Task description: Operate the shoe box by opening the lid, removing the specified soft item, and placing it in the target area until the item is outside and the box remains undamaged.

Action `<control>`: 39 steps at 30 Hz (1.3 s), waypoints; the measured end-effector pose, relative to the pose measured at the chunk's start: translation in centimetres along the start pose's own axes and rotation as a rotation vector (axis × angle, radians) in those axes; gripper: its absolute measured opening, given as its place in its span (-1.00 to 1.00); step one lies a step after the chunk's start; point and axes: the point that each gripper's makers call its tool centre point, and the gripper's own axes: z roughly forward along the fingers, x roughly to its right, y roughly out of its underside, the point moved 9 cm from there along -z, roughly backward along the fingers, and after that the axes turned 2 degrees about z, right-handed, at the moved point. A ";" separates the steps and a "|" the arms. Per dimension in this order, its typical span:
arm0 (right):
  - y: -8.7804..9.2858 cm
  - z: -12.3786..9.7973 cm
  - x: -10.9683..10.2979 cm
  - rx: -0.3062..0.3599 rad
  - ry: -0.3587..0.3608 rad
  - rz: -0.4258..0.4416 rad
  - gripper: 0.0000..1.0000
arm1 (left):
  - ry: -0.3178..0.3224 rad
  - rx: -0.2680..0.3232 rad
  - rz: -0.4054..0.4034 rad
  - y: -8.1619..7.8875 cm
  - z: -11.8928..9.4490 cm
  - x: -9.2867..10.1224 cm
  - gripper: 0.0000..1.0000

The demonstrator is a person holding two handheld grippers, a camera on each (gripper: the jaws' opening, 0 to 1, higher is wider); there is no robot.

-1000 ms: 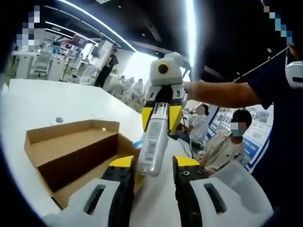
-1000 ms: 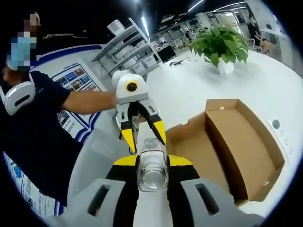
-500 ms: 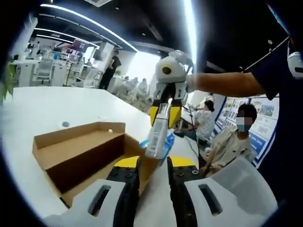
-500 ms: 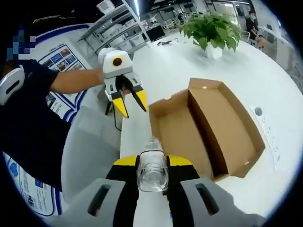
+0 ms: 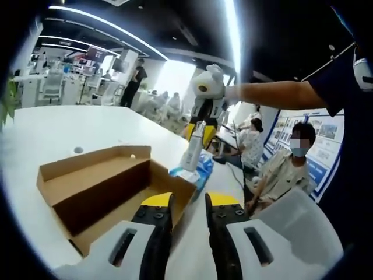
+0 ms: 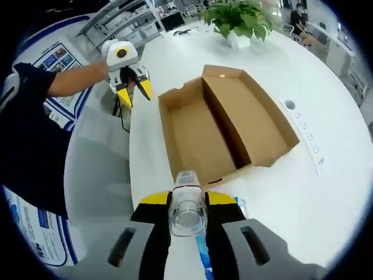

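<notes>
Beyond the shoe box point(image 5: 111, 186), right gripper point(image 5: 196, 133) carried bottle point(image 5: 191, 150) farther away.

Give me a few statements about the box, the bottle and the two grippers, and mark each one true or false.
1. The box lies open on the white table. True.
2. The right gripper is shut on a clear bottle. True.
3. The left gripper holds the bottle. False: its jaws are empty, with a gap between them.
4. The bottle lies inside the box. False: it is held in the air outside the box, seen in the left gripper view.
5. A potted plant stands on the table beyond the box. True.
</notes>
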 end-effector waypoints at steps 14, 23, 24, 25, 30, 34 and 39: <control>3.8 -2.1 2.5 -0.068 0.104 0.002 -0.63 | 0.021 -0.062 0.051 0.0 2.3 0.6 -0.55; 6.4 -2.4 5.9 -0.178 0.180 -0.042 -0.63 | 0.033 -0.079 0.057 -0.1 3.2 0.5 -0.58; 6.6 -2.4 6.4 -0.181 0.183 -0.040 -0.63 | 0.033 -0.081 0.060 0.0 3.2 0.6 -0.58; 6.7 -2.4 6.7 -0.183 0.186 -0.037 -0.63 | 0.033 -0.083 0.058 0.0 3.3 0.6 -0.58; 7.6 -1.7 8.9 -0.215 0.225 -0.056 -0.63 | 0.023 -0.083 0.059 0.1 3.4 0.6 -0.59; 7.7 -0.7 10.0 -0.232 0.252 -0.091 -0.63 | 0.024 -0.087 0.061 0.1 3.6 0.8 -0.60; 7.8 0.8 11.0 -0.297 0.281 -0.157 -0.63 | 0.019 -0.085 0.050 0.3 3.8 0.8 -0.60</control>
